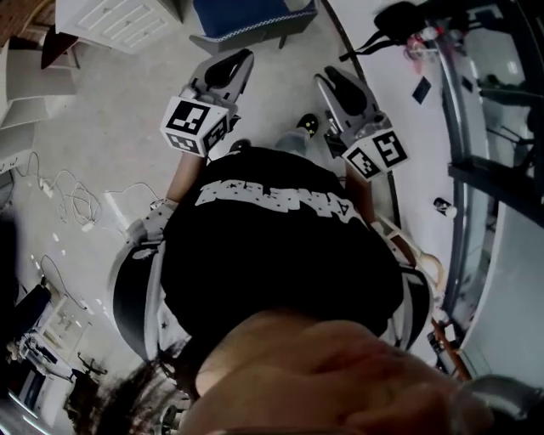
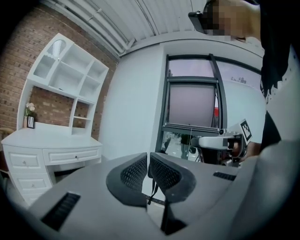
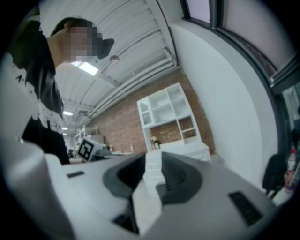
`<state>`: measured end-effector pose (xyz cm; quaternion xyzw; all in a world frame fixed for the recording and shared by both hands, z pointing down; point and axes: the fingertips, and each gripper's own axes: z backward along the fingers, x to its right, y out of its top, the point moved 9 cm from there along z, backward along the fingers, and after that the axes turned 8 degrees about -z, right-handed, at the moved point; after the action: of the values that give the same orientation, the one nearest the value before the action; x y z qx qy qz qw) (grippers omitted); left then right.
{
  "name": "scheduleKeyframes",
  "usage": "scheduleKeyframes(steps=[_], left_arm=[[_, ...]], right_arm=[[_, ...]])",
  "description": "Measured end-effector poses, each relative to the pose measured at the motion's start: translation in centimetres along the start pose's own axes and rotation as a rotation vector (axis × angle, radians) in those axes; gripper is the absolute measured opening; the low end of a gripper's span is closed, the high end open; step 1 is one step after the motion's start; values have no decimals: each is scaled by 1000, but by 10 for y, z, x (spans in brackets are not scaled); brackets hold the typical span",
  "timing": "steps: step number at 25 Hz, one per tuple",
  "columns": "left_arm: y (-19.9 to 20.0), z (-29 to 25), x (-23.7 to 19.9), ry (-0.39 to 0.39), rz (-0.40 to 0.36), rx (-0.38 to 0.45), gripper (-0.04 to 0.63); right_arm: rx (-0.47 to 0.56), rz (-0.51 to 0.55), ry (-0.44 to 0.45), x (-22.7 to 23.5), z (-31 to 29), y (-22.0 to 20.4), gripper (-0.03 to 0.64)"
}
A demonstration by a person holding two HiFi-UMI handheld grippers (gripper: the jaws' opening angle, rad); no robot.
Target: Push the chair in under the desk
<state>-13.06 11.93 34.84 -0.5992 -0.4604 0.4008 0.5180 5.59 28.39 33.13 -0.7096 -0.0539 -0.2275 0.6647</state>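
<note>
In the head view a blue-seated chair (image 1: 242,17) stands at the top edge, on the floor beyond both grippers. To its left is a corner of the white desk (image 1: 115,21), which carries a shelf hutch (image 2: 56,140) (image 3: 180,149). My left gripper (image 1: 240,58) (image 2: 147,161) is held in the air in front of my chest, shut, with nothing between its pads. Beside it my right gripper (image 1: 331,75) (image 3: 152,161) stands open with a narrow empty gap. Neither gripper touches the chair or the desk.
White cables (image 1: 72,200) lie on the pale floor at the left. A curved white wall with a dark window frame (image 1: 463,127) (image 2: 192,93) runs along the right. A brick wall (image 2: 18,70) rises behind the desk. Small dark items (image 1: 442,206) lie on the white surface beside the window frame.
</note>
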Motion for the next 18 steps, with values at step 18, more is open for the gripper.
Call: scheduleKeyframes(steps=[18], left_arm=[[3,-86,46,226,-42,-95,64]], right_arm=[[-122,39,222,135,-3,24,121]])
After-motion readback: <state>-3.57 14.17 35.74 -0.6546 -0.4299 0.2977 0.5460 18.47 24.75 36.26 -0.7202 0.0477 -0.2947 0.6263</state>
